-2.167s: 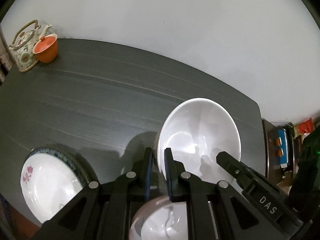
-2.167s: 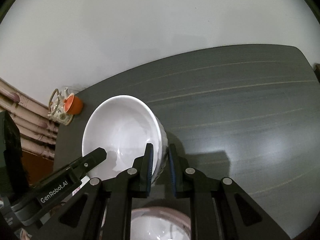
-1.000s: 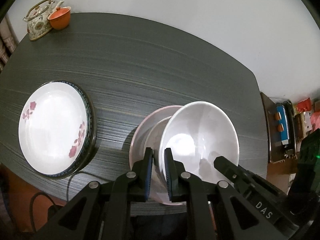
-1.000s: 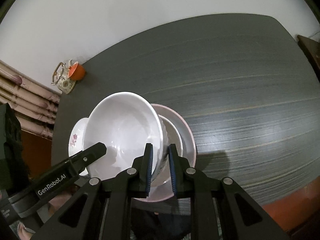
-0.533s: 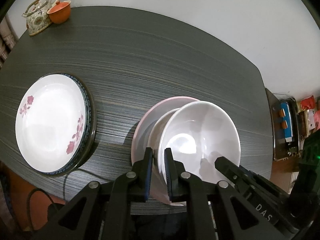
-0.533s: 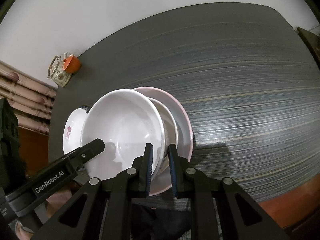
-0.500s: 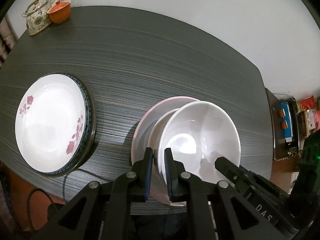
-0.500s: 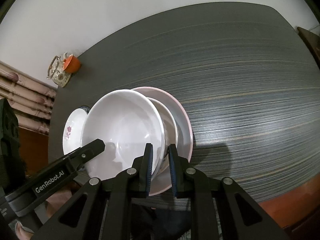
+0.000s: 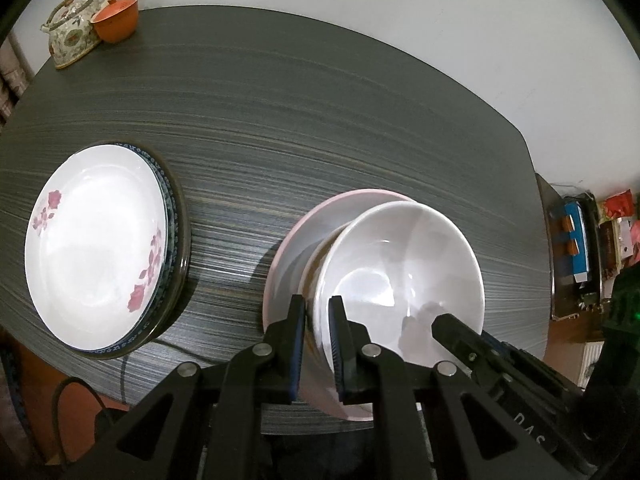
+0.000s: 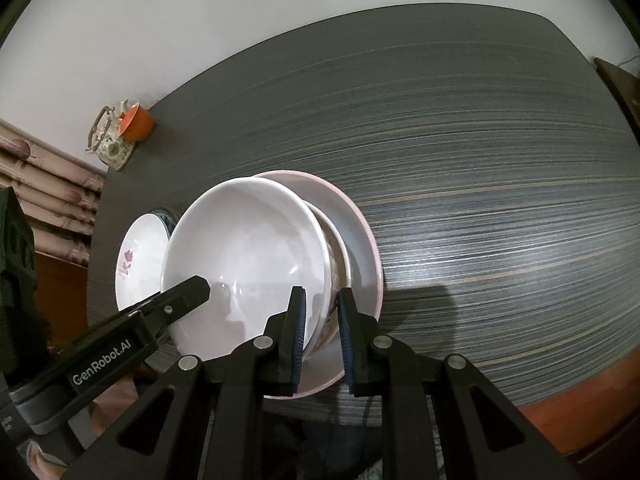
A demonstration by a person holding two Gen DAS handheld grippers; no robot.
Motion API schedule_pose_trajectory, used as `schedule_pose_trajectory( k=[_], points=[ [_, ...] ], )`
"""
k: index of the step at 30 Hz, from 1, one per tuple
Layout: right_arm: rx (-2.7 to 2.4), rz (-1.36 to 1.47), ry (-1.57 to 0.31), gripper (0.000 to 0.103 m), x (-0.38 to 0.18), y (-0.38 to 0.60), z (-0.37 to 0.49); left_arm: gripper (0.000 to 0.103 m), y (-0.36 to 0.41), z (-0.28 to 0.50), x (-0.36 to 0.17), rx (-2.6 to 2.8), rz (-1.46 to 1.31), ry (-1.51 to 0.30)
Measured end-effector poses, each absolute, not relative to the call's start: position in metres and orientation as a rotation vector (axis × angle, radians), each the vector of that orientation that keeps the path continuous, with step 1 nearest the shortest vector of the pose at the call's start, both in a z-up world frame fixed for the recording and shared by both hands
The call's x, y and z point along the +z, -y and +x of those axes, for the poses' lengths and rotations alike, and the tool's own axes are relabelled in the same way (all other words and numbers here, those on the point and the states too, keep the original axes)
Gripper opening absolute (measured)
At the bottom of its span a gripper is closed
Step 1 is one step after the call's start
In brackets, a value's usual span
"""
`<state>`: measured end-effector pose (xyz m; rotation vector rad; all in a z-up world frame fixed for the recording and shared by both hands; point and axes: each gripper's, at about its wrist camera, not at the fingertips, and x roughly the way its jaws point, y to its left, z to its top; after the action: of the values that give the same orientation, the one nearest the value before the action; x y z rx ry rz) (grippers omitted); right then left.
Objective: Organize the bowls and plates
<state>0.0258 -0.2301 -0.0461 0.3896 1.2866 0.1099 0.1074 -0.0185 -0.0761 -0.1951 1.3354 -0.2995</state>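
The step in hand looks like nesting: both grippers carry the white bowl (image 9: pixel 400 276) over the pink plate (image 9: pixel 296 248) and the smaller bowl (image 10: pixel 340 256) on it, near the table's (image 9: pixel 320 120) near edge. The left gripper (image 9: pixel 318 344) has its jaws clamped on the bowl's left rim; the right gripper (image 10: pixel 322 340) has its jaws clamped on the right rim. The bowl opens upward, tilted slightly; being round, it has no long axis. Next, I judge, it needs levelling, lowering into the smaller bowl, then release. The flowered plates (image 9: pixel 96 248) sit to the left.
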Motion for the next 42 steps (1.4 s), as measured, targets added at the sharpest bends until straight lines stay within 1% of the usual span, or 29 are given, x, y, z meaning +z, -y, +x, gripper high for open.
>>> schedule_pose_trajectory(
  k=[11,16,20,25,29,37,39,41,42],
  points=[
    [0.096,0.361,-1.276,0.018,-0.047,0.226,0.023,0.012,0.021,0.107,-0.079,-0.297,-0.203,-1.337],
    [0.092,0.359,-1.276,0.022,-0.046,0.225,0.022,0.012,0.02,0.108,-0.08,-0.301,-0.215,-1.343],
    [0.091,0.36,-1.276,0.022,-0.046,0.226,0.022,0.012,0.019,0.108,-0.081,-0.304,-0.222,-1.344],
    [0.09,0.36,-1.276,0.022,-0.046,0.225,0.022,0.013,0.014,0.11,-0.077,-0.314,-0.242,-1.339],
    [0.094,0.365,-1.278,0.025,-0.045,0.226,0.022,0.013,0.009,0.111,-0.069,-0.326,-0.264,-1.319],
    [0.104,0.383,-1.272,0.025,-0.04,0.233,0.019,0.015,-0.008,0.112,-0.059,-0.339,-0.309,-1.295],
    [0.101,0.383,-1.269,0.025,-0.039,0.236,0.018,0.016,-0.012,0.112,-0.057,-0.343,-0.316,-1.29],
    [0.102,0.385,-1.27,0.025,-0.039,0.239,0.017,0.022,-0.016,0.112,-0.055,-0.34,-0.318,-1.289],
    [0.098,0.389,-1.271,0.025,-0.039,0.24,0.016,0.023,-0.018,0.111,-0.055,-0.334,-0.319,-1.291]
  ],
)
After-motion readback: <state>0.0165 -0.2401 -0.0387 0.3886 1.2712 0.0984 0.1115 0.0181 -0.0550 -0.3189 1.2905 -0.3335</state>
